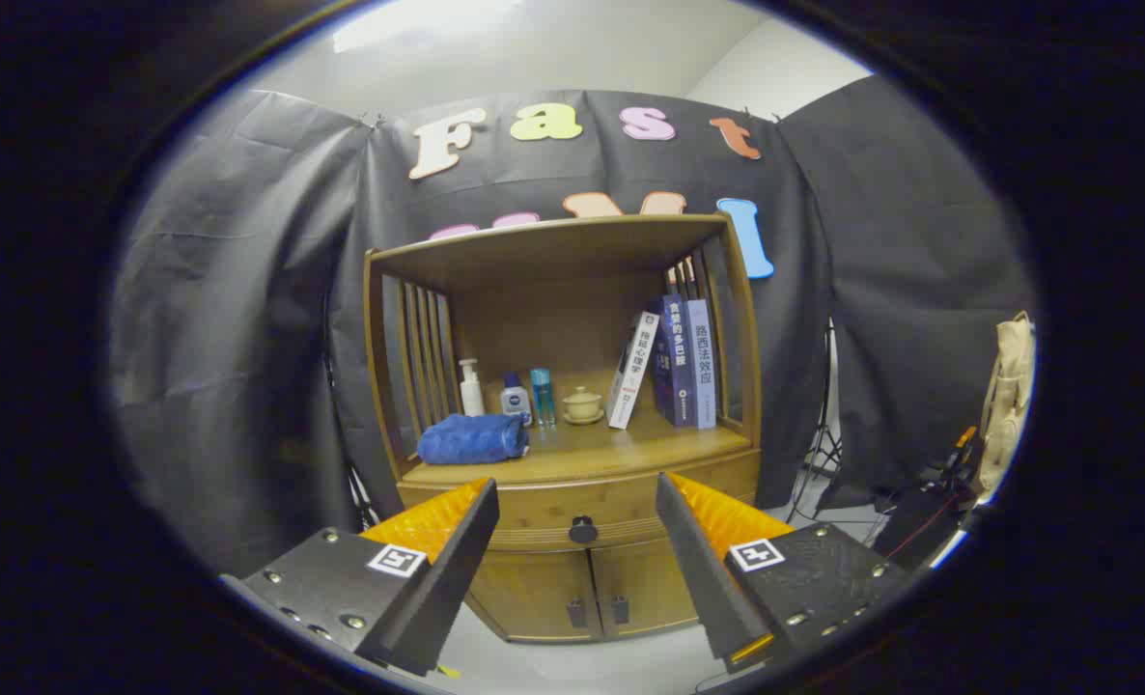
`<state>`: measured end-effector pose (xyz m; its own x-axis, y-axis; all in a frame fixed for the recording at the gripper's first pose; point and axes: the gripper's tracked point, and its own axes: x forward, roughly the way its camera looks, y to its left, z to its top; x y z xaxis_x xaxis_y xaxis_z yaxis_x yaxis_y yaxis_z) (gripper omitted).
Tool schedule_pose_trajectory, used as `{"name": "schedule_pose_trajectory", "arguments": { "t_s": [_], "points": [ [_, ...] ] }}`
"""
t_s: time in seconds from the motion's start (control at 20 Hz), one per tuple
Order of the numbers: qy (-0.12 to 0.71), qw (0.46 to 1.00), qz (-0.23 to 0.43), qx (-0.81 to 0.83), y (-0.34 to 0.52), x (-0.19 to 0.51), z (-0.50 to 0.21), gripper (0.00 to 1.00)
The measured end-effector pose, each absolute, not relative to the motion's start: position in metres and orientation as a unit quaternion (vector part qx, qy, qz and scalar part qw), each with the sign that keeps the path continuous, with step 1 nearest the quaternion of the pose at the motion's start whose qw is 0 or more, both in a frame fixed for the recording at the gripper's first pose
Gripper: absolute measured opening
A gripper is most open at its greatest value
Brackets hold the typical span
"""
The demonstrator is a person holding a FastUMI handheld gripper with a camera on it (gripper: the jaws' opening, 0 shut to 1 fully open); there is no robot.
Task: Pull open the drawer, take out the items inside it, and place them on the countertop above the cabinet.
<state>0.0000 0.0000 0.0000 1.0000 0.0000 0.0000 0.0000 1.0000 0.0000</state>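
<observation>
Fingers [481, 526] up close at the bottom, spread wide apart with nothing between them, so the gripper [577, 487] is holding nothing. It sits a good way off from the cabinet [572, 425], not touching anything.

Seen through the gap between the fingers is the drawer [582, 502], shut, with its dark round knob [583, 529] about midway between the two tips. Both ends of the drawer front are covered by the fingers, and whatever's inside is hidden. Below it are two small doors [587, 584] with little dark handles, the lower part cut off by the fingers too.

Countertop [630, 444] above the drawer already has stuff on it: a rolled blue towel [472, 439] toward the left front, then a white pump bottle [471, 388], a small dark-capped bottle [515, 398] and a slim blue one [542, 397] in a row behind it. Near the middle there's a pale lidded cup [583, 403] on a saucer. On the right, books [674, 362] stand upright, with one white book leaning against them.

Off to the right, past the cloth wall, some dark gear [930, 512] and a beige bag [1009, 405], too blurry to make out.
</observation>
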Motion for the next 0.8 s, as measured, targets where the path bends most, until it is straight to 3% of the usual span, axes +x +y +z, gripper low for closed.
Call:
{"name": "schedule_pose_trajectory", "arguments": {
  "t_s": [0.8],
  "points": [
    [0.009,1.000,0.005,-0.014,-0.001,0.019,-0.032,0.98]
  ]
}}
